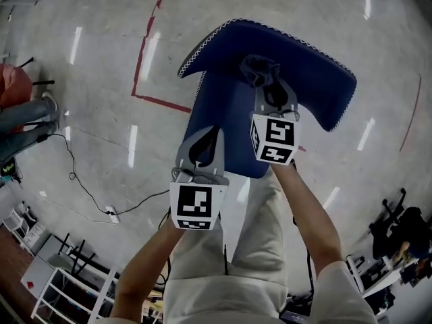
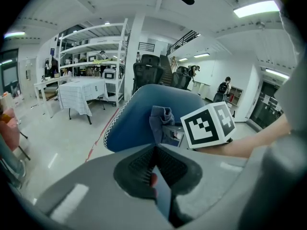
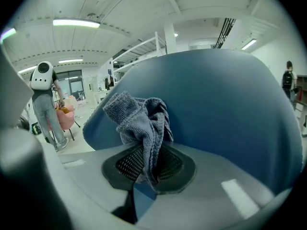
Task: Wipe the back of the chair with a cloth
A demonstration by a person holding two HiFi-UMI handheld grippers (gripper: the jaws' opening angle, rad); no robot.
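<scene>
A blue chair with white edge stitching stands in front of me; its curved back (image 1: 310, 66) rises beyond the seat (image 1: 226, 113). My right gripper (image 1: 268, 86) is shut on a crumpled dark grey-blue cloth (image 1: 259, 69), which lies against the inner face of the chair back. In the right gripper view the cloth (image 3: 139, 116) hangs bunched from the shut jaws of the right gripper (image 3: 148, 169), with the blue back (image 3: 230, 114) close behind. My left gripper (image 1: 213, 130) hovers over the seat's left side, shut and holding nothing. The left gripper view shows the left gripper (image 2: 154, 152), the cloth (image 2: 160, 121) and the chair back (image 2: 132, 123).
A red tape line (image 1: 145, 52) runs on the concrete floor left of the chair. A black cable (image 1: 88, 191) and a power strip (image 1: 113, 214) lie at lower left near white racks (image 1: 61, 282). A person (image 3: 45, 104) stands at far left beside a pink chair (image 3: 64, 116). A draped table (image 2: 81, 92) stands beyond.
</scene>
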